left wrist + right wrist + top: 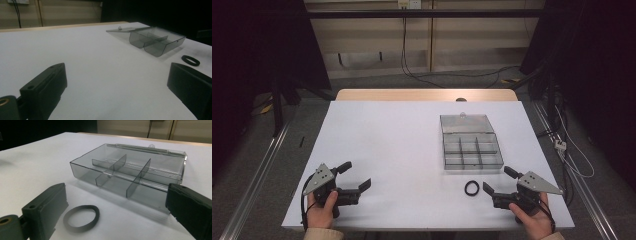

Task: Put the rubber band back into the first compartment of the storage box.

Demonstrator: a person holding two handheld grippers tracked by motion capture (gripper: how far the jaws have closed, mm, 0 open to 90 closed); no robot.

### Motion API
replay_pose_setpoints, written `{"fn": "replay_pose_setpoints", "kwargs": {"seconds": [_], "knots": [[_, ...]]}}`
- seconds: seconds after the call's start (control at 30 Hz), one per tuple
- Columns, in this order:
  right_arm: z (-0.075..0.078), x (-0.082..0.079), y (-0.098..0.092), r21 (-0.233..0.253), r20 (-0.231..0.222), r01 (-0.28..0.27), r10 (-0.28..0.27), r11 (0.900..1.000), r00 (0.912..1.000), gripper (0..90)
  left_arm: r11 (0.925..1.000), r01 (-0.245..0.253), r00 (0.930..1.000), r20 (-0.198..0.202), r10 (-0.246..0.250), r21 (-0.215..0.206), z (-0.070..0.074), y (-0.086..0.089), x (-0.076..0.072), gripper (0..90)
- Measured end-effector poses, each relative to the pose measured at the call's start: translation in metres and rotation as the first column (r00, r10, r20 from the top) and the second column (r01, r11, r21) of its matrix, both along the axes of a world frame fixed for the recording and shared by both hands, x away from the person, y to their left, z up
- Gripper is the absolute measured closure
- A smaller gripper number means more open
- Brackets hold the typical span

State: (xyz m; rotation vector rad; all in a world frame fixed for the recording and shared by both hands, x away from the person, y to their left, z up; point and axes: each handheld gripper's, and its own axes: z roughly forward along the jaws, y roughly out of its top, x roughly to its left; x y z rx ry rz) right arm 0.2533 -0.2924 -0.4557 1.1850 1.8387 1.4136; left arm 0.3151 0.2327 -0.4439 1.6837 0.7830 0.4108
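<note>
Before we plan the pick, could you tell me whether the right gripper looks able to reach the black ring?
Probably yes: the right gripper is open, pointing at the ring, with bare table between them.

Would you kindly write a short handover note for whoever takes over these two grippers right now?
Left gripper: open, holding nothing, low at the table's near left, well away from the job.
Right gripper: open, holding nothing, pointing at the ring just ahead of it, not touching.
Ring: flat on the table, in front of the box, outside it.
Box: lid folded back, its compartments look empty.
Done: box open.
Left: likely grasp the ring with the right gripper and place it in a compartment.
</note>
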Motion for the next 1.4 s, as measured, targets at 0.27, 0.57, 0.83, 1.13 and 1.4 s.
{"fn": "replay_pose_setpoints", "kwargs": {"seconds": [0.27, 0.57, 0.83, 1.13, 1.4], "knots": [[0.000, 0.002, 0.002, -0.010, -0.014, -0.029, 0.028, 1.000, 0.9995, 3.4, 0.9999, 0.014, 0.9999, 0.004, -0.014, 0.003, 0.001, -0.001, 0.001, 2.4], [0.002, 0.006, 0.007, -0.055, -0.080, -0.080, 0.076, 0.995, 0.9939, 17.3, 0.9999, 0.009, 0.9999, 0.015, -0.009, 0.008, 0.003, -0.001, 0.001, 2.4], [0.003, 0.011, 0.011, -0.084, -0.188, -0.133, 0.115, 0.988, 0.9754, 43.6, 0.9997, 0.014, 0.9998, 0.014, -0.015, 0.021, 0.003, -0.004, 0.001, 2.4], [0.000, 0.023, 0.019, -0.124, -0.272, -0.182, 0.142, 0.976, 0.9516, 63.3, 0.9994, 0.015, 0.9998, 0.015, -0.015, 0.031, 0.003, -0.004, 0.001, 2.4], [-0.002, 0.033, 0.025, -0.151, -0.311, -0.190, 0.136, 0.970, 0.9407, 72.5, 0.9990, 0.017, 0.9998, 0.011, -0.017, 0.040, 0.003, -0.004, 0.001, 2.4]]}}
